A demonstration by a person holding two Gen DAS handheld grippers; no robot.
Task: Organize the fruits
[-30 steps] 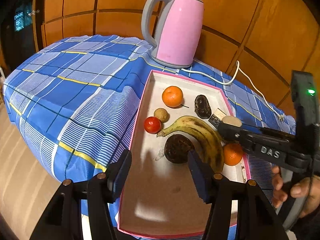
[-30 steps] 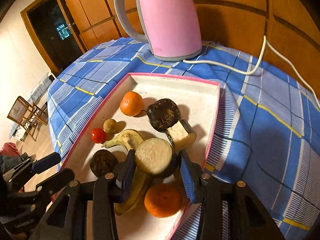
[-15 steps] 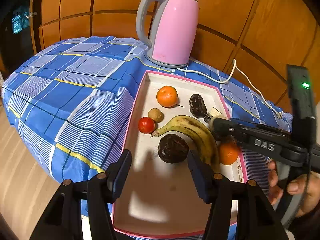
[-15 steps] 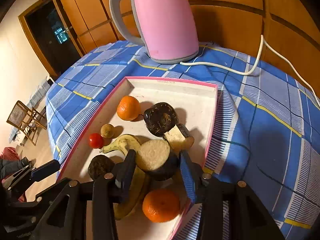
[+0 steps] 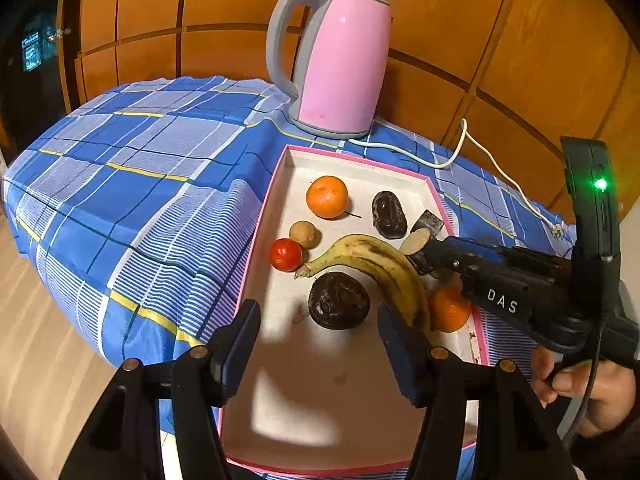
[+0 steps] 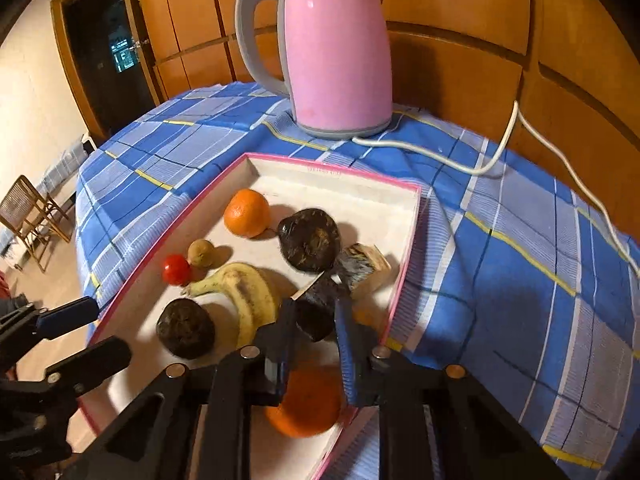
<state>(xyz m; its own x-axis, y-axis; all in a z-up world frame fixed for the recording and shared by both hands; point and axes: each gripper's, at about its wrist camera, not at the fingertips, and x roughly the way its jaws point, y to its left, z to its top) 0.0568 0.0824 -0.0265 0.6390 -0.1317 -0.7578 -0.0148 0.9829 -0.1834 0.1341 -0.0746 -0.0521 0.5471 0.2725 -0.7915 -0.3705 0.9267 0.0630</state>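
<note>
A pink-rimmed white tray [image 5: 362,164] [image 6: 320,168] holds an orange [image 5: 327,197] [image 6: 246,219], a red tomato [image 5: 285,255] [image 6: 176,269], a small brown fruit [image 5: 303,233], a banana [image 5: 376,264] [image 6: 244,292], two dark round fruits [image 5: 338,300] [image 6: 309,239] and a second orange [image 5: 448,308] [image 6: 306,404]. My right gripper [image 6: 316,324] [image 5: 420,254] is shut on a dark cut fruit piece with a pale face [image 6: 318,308] [image 5: 414,240], above the banana. My left gripper [image 5: 318,340] is open and empty above the tray's near end, just before a dark fruit.
A pink kettle [image 5: 340,64] [image 6: 332,48] stands behind the tray on the blue checked tablecloth [image 5: 120,184], its white cord [image 6: 500,148] trailing right. Another cut piece [image 6: 366,266] lies by the tray's right wall. Wooden panels stand behind. The table drops off at left.
My right gripper has closed tighter on the cut fruit piece, which has turned so its pale face points away. The left gripper has stayed open and pulled back slightly.
</note>
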